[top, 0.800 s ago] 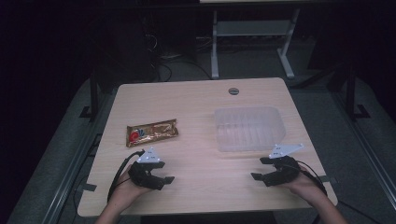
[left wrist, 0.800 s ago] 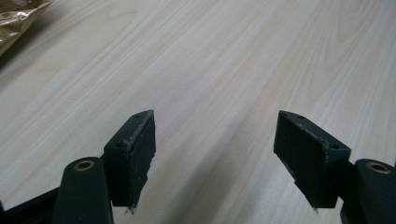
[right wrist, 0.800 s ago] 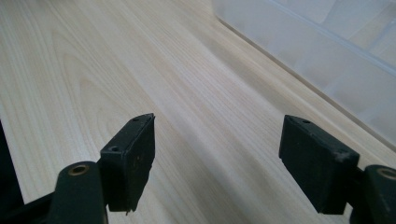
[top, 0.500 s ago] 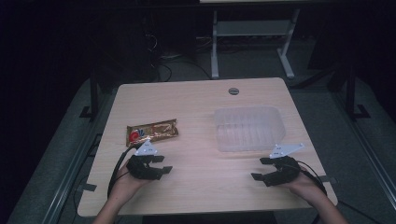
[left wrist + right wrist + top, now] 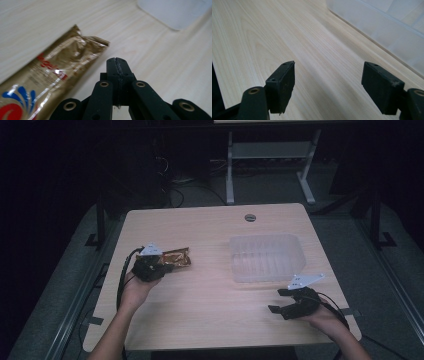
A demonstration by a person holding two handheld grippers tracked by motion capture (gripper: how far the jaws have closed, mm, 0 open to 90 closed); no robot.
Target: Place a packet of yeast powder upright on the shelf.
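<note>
- My left gripper (image 5: 117,65) has its fingers (image 5: 112,68) pressed flat together with nothing between them, hovering just beside the near right corner of the gold snack packet (image 5: 52,75). If I go down like this, the closed tips will only nudge the foil along the bench (image 5: 210,320) instead of taking it.
- From the high view the left gripper (image 5: 150,266) sits over the packet's (image 5: 175,257) left end. The wrapper lies flat and crinkled, so I judge that fingers opened late could pinch a loose fold only, and the packet could slip out on the lift.
- The foil looks slick; a shallow bite near the sealed edge may tear it or let it swing.
- My right gripper (image 5: 334,87) stands with its fingers (image 5: 282,85) wide apart, empty, over bare wood at the near right of the bench, the clear plastic tray (image 5: 392,32) just beyond it on the far right side.
- In the high view the right gripper (image 5: 290,305) is near the tray's (image 5: 300,251) near edge. A careless sweep there could shove the light tray away from where the packet may need to land.
- The packet and tray are well apart, so a weak grip has a long carry in which to fail.
</note>
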